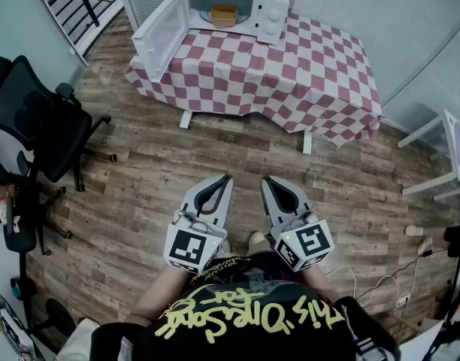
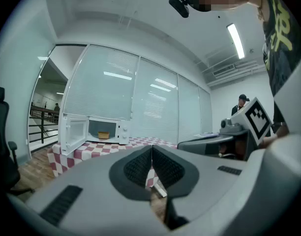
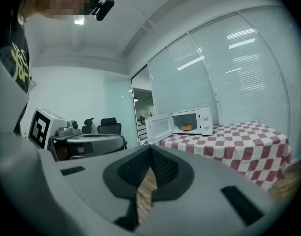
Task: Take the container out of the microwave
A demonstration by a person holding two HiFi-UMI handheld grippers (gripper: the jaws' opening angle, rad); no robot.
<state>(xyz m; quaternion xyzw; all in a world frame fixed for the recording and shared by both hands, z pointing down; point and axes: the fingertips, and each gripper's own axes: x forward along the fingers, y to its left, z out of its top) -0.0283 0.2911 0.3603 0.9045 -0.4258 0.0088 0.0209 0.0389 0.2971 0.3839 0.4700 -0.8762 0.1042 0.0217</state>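
Found the container [image 1: 224,14] inside the microwave [image 1: 269,10], seated upright about the middle of the cavity floor, touching nothing else visible. Found the door [image 1: 159,42] swung fully open on the side away from the microwave's control panel, leaving the cavity mouth unobstructed. Noted the microwave standing at a far corner of the table [image 1: 305,81], on a red-and-white checked cloth. Recorded the left hand-held gripper [image 1: 225,180] and the right hand-held gripper [image 1: 266,180] both well apart from the microwave, out in front of it above the wood floor, side by side, each with jaws closed pad against pad and nothing between them. Judged removal not yet begun, with the approach to the microwave outstanding. Assessed the container as small, low-walled, tan or yellow: probably a light tub of thin plastic or card, hence walls liable to flex under a hard squeeze. Could not tell lid, contents or fill from this range, so best treated as possibly spillable and possibly warm. Recommended hold: across two opposite side walls just under the rim, or on the wall nearest the microwave's opening, with moderate pressure, kept level on withdrawal past the cavity lip.
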